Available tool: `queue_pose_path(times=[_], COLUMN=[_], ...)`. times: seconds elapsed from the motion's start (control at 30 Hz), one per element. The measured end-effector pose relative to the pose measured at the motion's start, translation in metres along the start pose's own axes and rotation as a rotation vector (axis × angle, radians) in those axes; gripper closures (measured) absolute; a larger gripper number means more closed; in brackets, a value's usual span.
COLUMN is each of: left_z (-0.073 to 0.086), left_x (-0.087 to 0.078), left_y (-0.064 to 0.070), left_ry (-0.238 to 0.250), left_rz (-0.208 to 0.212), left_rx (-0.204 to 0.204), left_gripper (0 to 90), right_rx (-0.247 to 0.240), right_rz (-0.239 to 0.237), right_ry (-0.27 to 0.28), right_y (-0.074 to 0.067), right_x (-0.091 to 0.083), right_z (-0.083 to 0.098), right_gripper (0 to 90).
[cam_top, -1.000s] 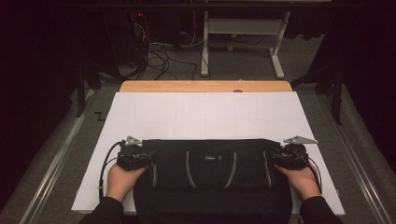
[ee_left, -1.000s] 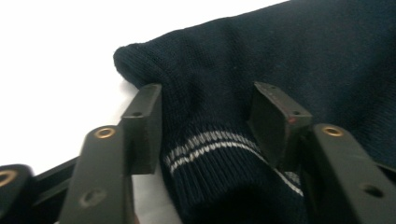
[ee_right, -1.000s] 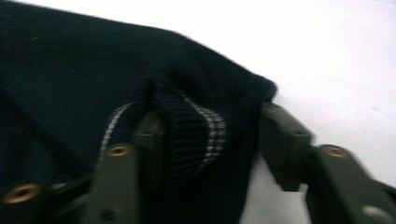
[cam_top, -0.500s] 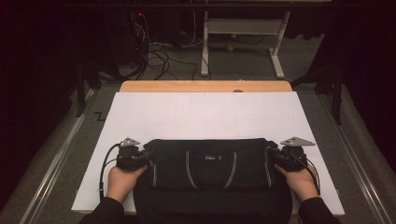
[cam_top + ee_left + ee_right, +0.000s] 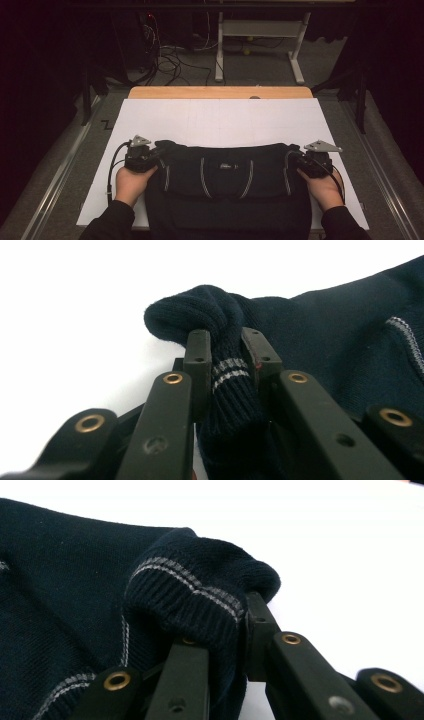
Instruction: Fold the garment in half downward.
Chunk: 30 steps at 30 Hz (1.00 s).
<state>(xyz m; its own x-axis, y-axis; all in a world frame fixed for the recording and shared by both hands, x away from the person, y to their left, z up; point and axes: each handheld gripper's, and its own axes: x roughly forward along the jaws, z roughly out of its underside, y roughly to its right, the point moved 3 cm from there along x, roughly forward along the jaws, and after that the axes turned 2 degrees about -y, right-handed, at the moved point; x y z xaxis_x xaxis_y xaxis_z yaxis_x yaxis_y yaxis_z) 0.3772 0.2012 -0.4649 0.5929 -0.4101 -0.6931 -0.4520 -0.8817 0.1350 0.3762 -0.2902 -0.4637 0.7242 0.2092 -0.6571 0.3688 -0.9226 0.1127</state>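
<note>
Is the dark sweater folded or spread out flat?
Folded: the sweater lies doubled into a compact rectangle, sleeves tucked across its front, its striped cuffs clamped at both ends.

Sweater [image 5: 227,190] cut off at bottom edge; logo illegible.

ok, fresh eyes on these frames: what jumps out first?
The dark navy garment with thin pale stripes, spread across the near edge of the white table. Next, the left gripper and right gripper at its two far corners: the fingers have just been closing and now pinch bunched ribbed knit at each corner. Beyond the table, tangled cables on the dark floor.
</note>
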Motion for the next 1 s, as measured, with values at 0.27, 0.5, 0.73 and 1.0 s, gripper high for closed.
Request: queue_pose_path(times=[0.27,0.5,0.73,1.0], left_z=[-0.015,-0.026,-0.025,-0.003], left_x=[0.003,0.006,0.010,0.024], left_y=[-0.007,-0.021,-0.025,-0.030], left_ry=[0.017,0.030,0.015,-0.088], left_rz=[-0.024,-0.083,-0.069,-0.032], left_rx=[0.001,-0.032,-0.028,-0.133], left_gripper=[72.6,73.2,73.5,43.4], right_rx=[-0.007,0.001,-0.018,-0.018], right_rz=[0.026,0.037,0.046,0.046], right_ry=[0.019,0.045,0.035,0.012], right_y=[0.003,0.006,0.004,0.002], right_x=[0.002,0.011,0.021,0.026], right_z=[-0.012,-0.029,-0.036,-0.030], right_gripper=[83.7,83.7,83.7,83.6])
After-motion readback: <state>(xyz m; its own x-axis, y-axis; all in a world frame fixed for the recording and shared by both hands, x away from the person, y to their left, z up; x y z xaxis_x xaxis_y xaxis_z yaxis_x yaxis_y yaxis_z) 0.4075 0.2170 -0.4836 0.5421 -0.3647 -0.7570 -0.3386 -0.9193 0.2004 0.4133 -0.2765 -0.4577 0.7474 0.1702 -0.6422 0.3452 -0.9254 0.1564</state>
